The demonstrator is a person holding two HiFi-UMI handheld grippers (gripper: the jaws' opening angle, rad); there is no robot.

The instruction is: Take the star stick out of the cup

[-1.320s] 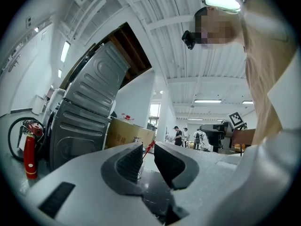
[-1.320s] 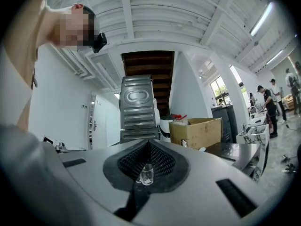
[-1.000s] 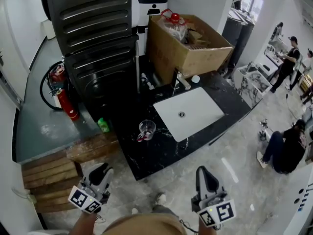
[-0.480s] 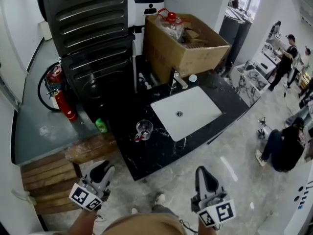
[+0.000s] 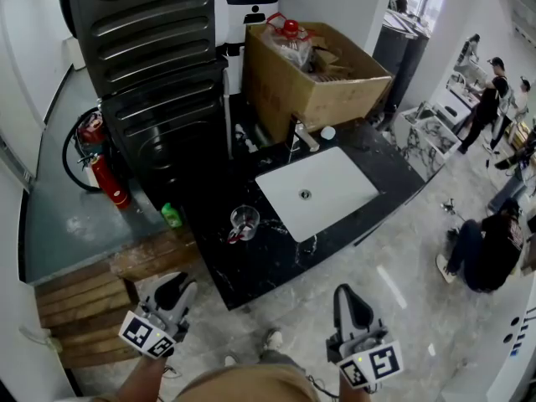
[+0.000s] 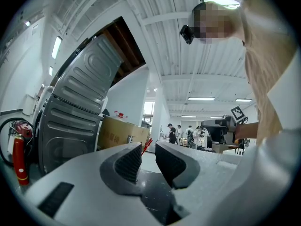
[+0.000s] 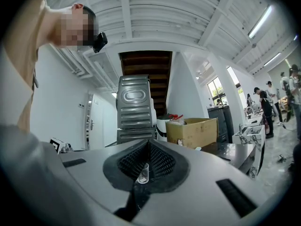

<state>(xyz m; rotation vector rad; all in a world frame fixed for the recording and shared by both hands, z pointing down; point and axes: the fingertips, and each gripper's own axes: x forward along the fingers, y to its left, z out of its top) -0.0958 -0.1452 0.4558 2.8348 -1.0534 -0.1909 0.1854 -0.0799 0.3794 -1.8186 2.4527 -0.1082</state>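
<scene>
While a clear glass cup [image 5: 244,221] stands mid-frame on the glossy black veined counter [image 5: 260,266], a thin red star stick [image 5: 235,235] sits inside; low in frame, the left gripper [image 5: 172,289] holds its ribbed jaws slightly apart and empty, and the right gripper [image 5: 348,296] has its jaws pressed together.

Bright, even light from ceiling strip lights [image 7: 261,20]; both gripper views bulge fisheye with black corners.

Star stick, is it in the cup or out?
In: the red star stick leans inside the clear cup on the black counter.
</scene>
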